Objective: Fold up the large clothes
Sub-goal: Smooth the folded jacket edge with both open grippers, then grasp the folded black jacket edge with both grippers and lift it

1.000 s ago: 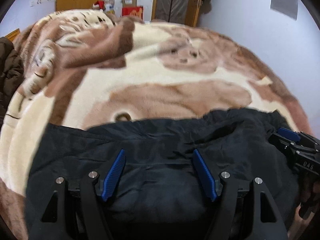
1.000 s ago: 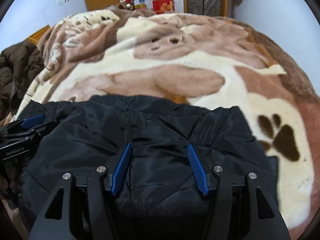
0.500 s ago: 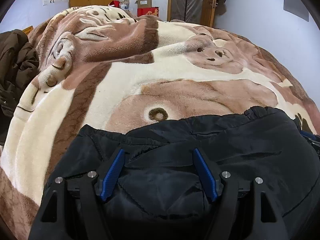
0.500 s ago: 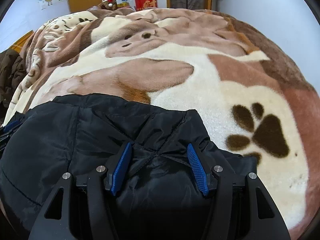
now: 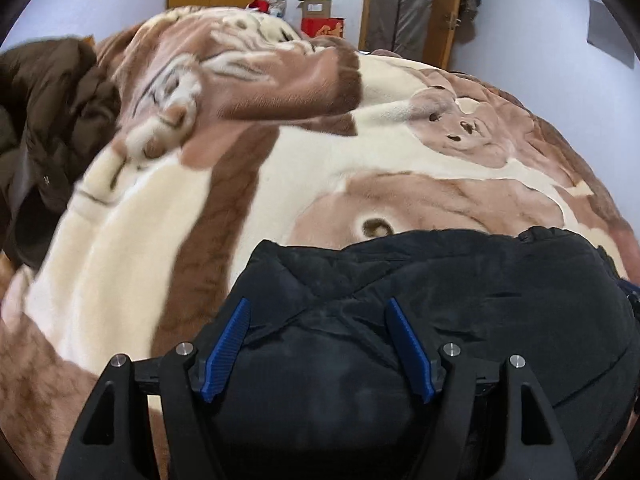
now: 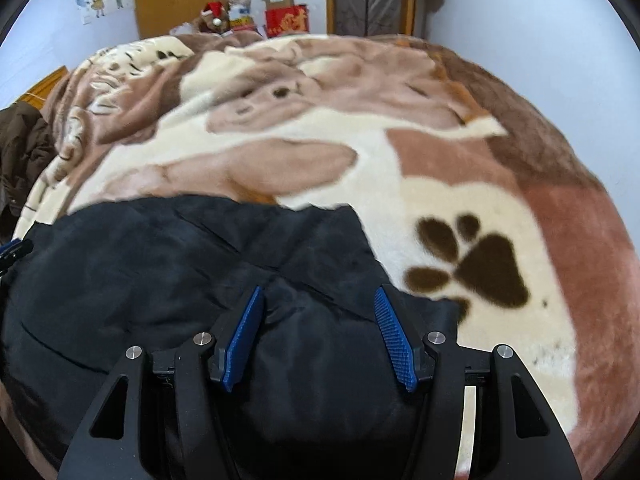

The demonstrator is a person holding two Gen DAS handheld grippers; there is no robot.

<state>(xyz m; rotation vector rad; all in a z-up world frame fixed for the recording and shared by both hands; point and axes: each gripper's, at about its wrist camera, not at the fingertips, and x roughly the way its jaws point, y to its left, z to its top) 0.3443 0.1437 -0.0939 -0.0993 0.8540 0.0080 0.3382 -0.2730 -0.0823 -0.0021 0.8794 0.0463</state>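
Both grippers swung apart since a second ago; neither sees much of the other now.

Left gripper (image 5: 318, 346) and right gripper (image 6: 320, 336): jaws wide, each with a puffy bulge of black jacket (image 5: 460, 300) between the pads, uncompressed; whether gripped, cannot tell. Likely positioned at opposite edges to square the fold. Jacket lies at 6 o'clock on blanket (image 6: 460, 208); brown coat (image 5: 52, 120) heaped at 10 o'clock.

No lettering can be made out — the red box (image 6: 286, 20) bears gold characters, too blurred.
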